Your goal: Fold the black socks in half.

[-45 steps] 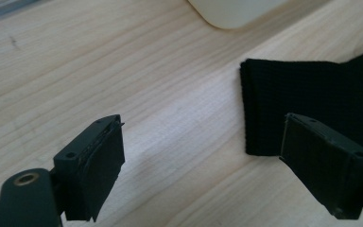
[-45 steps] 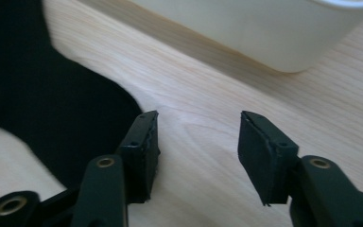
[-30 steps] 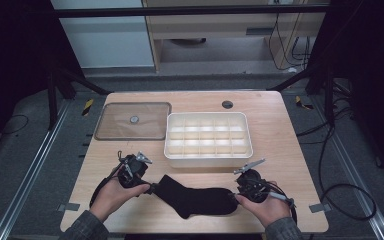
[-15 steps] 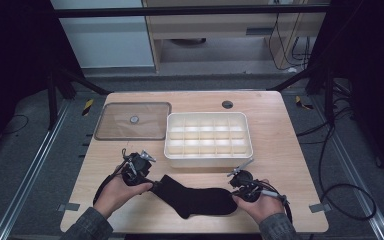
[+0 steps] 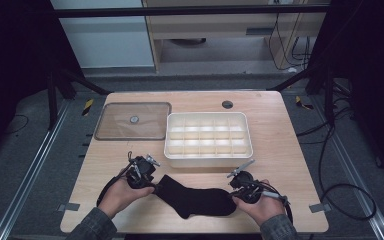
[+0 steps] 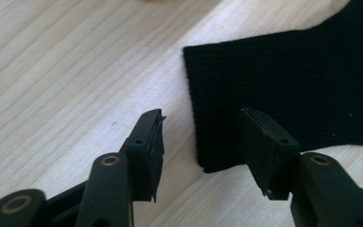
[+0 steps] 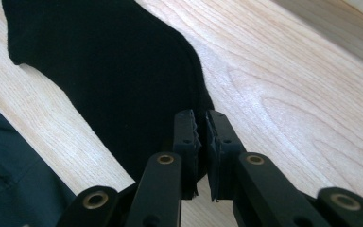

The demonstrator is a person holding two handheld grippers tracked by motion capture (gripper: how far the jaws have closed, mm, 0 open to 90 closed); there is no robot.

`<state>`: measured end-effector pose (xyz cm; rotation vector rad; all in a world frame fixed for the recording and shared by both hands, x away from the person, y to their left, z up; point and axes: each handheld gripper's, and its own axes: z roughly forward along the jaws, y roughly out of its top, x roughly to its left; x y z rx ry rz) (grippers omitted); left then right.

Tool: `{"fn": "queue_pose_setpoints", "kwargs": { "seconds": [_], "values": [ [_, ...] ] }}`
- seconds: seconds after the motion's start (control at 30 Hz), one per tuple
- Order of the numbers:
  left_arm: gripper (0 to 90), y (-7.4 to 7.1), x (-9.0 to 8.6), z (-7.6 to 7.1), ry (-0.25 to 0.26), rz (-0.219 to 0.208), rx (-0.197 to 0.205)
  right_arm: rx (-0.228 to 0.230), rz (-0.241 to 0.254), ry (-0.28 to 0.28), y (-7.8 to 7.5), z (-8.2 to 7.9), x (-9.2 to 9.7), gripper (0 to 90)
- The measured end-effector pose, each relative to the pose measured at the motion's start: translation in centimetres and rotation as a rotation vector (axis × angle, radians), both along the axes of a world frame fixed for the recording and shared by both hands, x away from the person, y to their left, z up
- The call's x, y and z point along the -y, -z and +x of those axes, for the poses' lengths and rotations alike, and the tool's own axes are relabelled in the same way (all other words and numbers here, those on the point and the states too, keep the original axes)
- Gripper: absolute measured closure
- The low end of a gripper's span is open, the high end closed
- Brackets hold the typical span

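1. A black sock lies flat on the table, near the front edge, between the two hands.
2. The left tool is at the sock's left end, the open cuff end.
3. In the left gripper view, its jaws are spread, with the corner of the sock between them. The jaws have just been closing. The pads do not press on the sock yet.
4. The right tool is at the sock's right end, the toe end.
5. In the right gripper view, its jaws are pressed nearly together, pinching the edge of the sock. A thin gap shows between the pads.
6. A white box with many small parts stands behind the sock, in the middle of the table.
7. A clear lid lies flat, just left of the box.
8. A small dark round spot sits behind the box.
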<state>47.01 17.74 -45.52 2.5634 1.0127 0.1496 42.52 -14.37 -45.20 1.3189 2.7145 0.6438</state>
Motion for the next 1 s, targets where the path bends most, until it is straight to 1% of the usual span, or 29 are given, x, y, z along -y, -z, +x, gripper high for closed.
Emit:
{"fn": "queue_pose_setpoints", "kwargs": {
  "seconds": [0.03,0.1,0.2,0.23,0.27,0.4,0.47,0.67,0.77,0.8,0.87,0.9,0.97,1.0],
  "values": [
    [49.9,0.19,0.36,-0.22,0.015,0.014,0.002,0.003,0.001,-0.007,0.09,-0.12,-0.16,83.3],
    [51.3,0.33,0.42,-0.18,0.013,0.017,-0.003,0.003,0.003,-0.013,0.19,-0.19,-0.22,83.1],
    [52.6,0.75,0.31,0.16,0.003,0.022,-0.022,0.005,0.004,-0.017,0.19,-0.2,-0.2,82.9],
    [53.7,0.78,0.3,0.19,0.001,0.015,-0.029,0.009,0.005,-0.02,0.18,-0.18,-0.17,82.9],
    [57.0,0.75,0.34,0.15,0.003,0.011,-0.03,0.009,0.009,-0.022,0.09,-0.22,-0.12,82.9],
    [59.3,0.78,0.41,0.12,0.01,0.019,-0.03,0.004,0.007,-0.019,0.11,-0.25,-0.13,82.9],
    [61.1,0.76,0.51,0.02,0.014,0.023,-0.023,0.008,0.008,-0.024,0.14,-0.21,-0.19,82.8],
    [65.9,0.89,0.64,-0.2,0.019,0.027,-0.031,0.014,0.01,-0.033,-0.07,-0.22,-0.3,82.8],
    [67.1,0.95,0.65,-0.17,0.018,0.024,-0.039,0.016,0.012,-0.034,-0.24,-0.21,-0.26,83.1],
    [70.0,0.98,0.66,-0.18,0.017,0.017,-0.048,0.017,0.01,-0.037,-0.3,-0.2,-0.25,83.6],
    [71.5,0.99,0.65,-0.2,0.021,0.013,-0.051,0.019,0.01,-0.04,-0.31,-0.18,-0.24,83.8],
    [74.2,1.05,0.66,-0.27,0.023,0.005,-0.057,0.019,0.009,-0.043,-0.32,-0.18,-0.24,84.1],
    [75.6,1.07,0.61,-0.26,0.026,0.002,-0.056,0.017,0.008,-0.043,-0.34,-0.16,-0.25,84.8],
    [76.2,1.07,0.56,-0.25,0.027,-0.003,-0.058,0.011,0.008,-0.033,-0.32,-0.18,-0.3,85.4]
  ]
}}
